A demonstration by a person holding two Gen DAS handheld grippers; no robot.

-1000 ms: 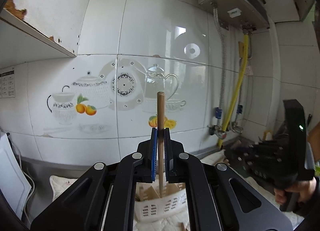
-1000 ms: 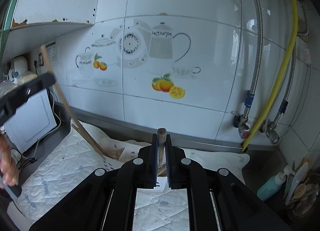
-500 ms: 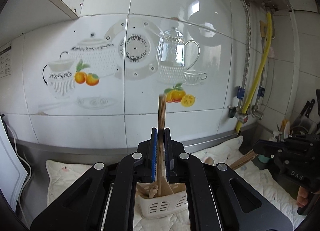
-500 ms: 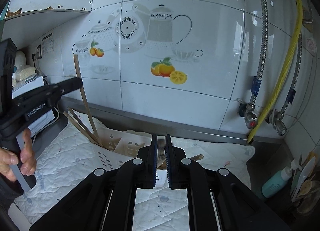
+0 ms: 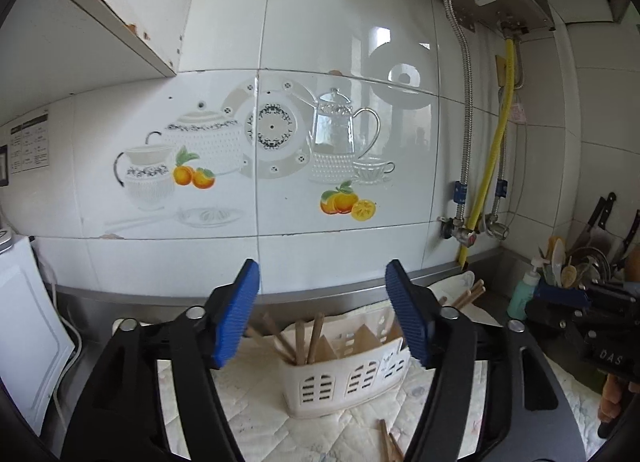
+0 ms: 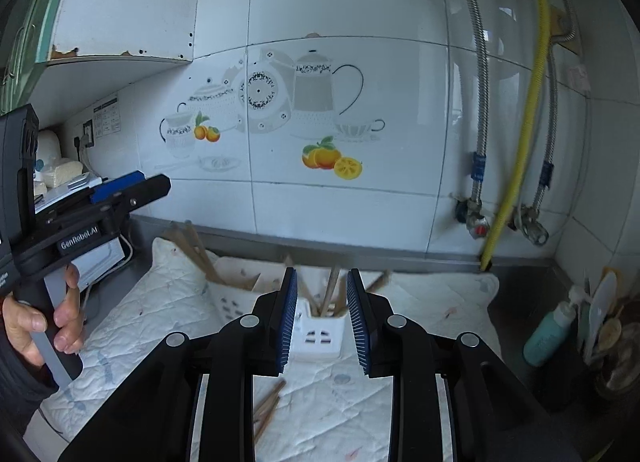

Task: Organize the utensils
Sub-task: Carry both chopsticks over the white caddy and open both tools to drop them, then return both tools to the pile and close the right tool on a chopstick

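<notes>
A white slotted utensil basket stands on a quilted mat and holds several wooden chopsticks. My left gripper is open and empty just above and in front of the basket. The basket also shows in the right wrist view with chopsticks standing in it. My right gripper is open and empty, right in front of it. The left gripper body shows at left in the right wrist view. Loose chopsticks lie on the mat.
The tiled wall with gas pipes rises behind the counter. A teal bottle and a utensil holder stand at the right. A white appliance stands at the left. The quilted mat covers the counter.
Both grippers have opened and let go of their chopsticks, which now stand in the basket. Both grippers came lower and closer to the basket.
</notes>
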